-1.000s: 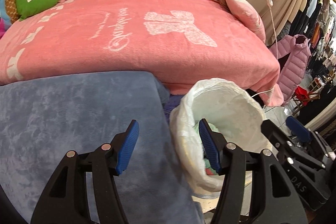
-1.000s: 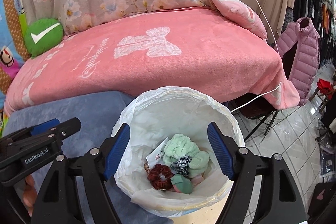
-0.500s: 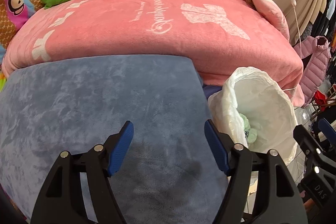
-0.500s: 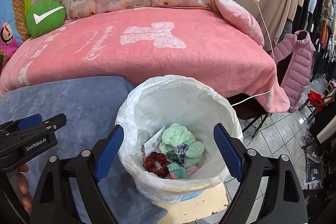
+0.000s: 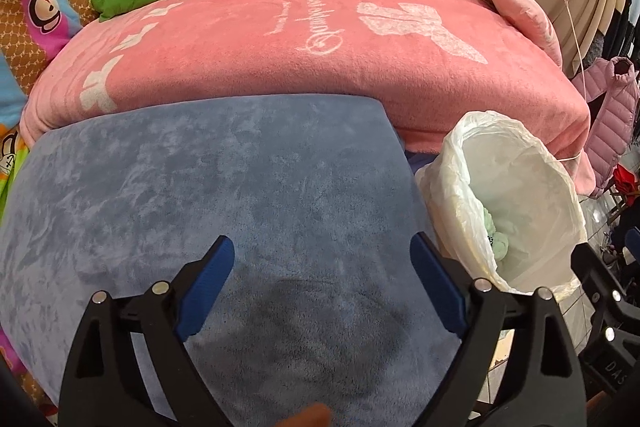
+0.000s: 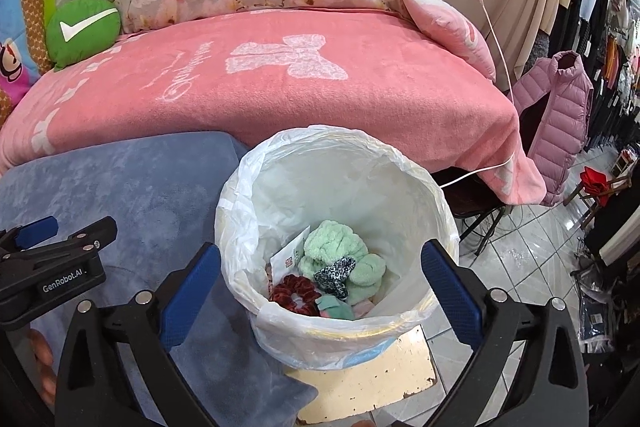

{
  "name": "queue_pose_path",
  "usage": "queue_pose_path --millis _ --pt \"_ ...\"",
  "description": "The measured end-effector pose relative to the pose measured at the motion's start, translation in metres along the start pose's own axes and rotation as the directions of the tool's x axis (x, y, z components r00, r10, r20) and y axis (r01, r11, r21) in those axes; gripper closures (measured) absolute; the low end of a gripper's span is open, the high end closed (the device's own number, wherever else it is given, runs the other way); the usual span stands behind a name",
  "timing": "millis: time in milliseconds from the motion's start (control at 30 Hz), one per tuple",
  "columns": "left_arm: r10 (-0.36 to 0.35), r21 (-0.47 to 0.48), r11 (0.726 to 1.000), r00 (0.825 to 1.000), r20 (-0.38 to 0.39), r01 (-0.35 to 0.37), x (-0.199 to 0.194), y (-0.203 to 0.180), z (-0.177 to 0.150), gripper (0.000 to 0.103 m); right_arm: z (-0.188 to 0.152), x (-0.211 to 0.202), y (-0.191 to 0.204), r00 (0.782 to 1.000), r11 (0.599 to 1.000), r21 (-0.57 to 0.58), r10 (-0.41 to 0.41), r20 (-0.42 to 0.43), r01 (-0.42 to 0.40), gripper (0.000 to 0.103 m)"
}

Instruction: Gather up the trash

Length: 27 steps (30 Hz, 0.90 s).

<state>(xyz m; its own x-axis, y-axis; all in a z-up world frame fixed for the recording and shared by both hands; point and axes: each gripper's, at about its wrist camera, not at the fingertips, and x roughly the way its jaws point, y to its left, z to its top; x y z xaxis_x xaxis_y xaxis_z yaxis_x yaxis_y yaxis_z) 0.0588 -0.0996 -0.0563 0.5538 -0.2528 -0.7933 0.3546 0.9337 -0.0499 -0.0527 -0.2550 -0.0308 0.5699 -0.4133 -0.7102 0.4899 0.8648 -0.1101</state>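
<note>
A white bin with a plastic liner (image 6: 248, 187) stands beside the blue cloth; it also shows in the left wrist view (image 5: 460, 163). Inside lie mint green fluffy pieces (image 6: 334, 247), a dark red scrunchie (image 6: 294, 293), a leopard-print scrunchie (image 6: 336, 273) and a white paper slip (image 6: 290, 253). My right gripper (image 6: 318, 293) is open and empty, held above the bin's near rim. My left gripper (image 5: 320, 289) is open and empty over the blue cloth (image 5: 180, 187). The left gripper also shows in the right wrist view (image 6: 52, 263).
A pink blanket (image 6: 260, 83) covers the bed behind. A green check-mark cushion (image 6: 82, 29) and a pink pillow (image 6: 448, 27) lie on it. A white cord (image 6: 492, 27) hangs at right. A pink puffer vest (image 6: 560, 115) and tiled floor (image 6: 520, 247) lie right.
My left gripper has swung left, away from the bin and over the blue cloth. My right gripper has drawn back and up a little from the bin. Both stay open.
</note>
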Motion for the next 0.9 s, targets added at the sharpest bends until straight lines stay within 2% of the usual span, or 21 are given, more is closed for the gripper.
queue_pose_path --millis 367,900 --pt "0.036 0.041 0.999 0.999 0.009 -0.036 -0.002 -0.011 -0.01 0.014 -0.01 -0.006 -0.003 1.0 1.0 -0.002 -0.021 0.0 0.021 0.007" --pt "0.057 0.053 0.997 0.998 0.004 -0.058 -0.007 -0.02 -0.017 0.014 -0.017 -0.01 -0.004 0.999 0.999 -0.02 -0.035 -0.008 0.035 0.007"
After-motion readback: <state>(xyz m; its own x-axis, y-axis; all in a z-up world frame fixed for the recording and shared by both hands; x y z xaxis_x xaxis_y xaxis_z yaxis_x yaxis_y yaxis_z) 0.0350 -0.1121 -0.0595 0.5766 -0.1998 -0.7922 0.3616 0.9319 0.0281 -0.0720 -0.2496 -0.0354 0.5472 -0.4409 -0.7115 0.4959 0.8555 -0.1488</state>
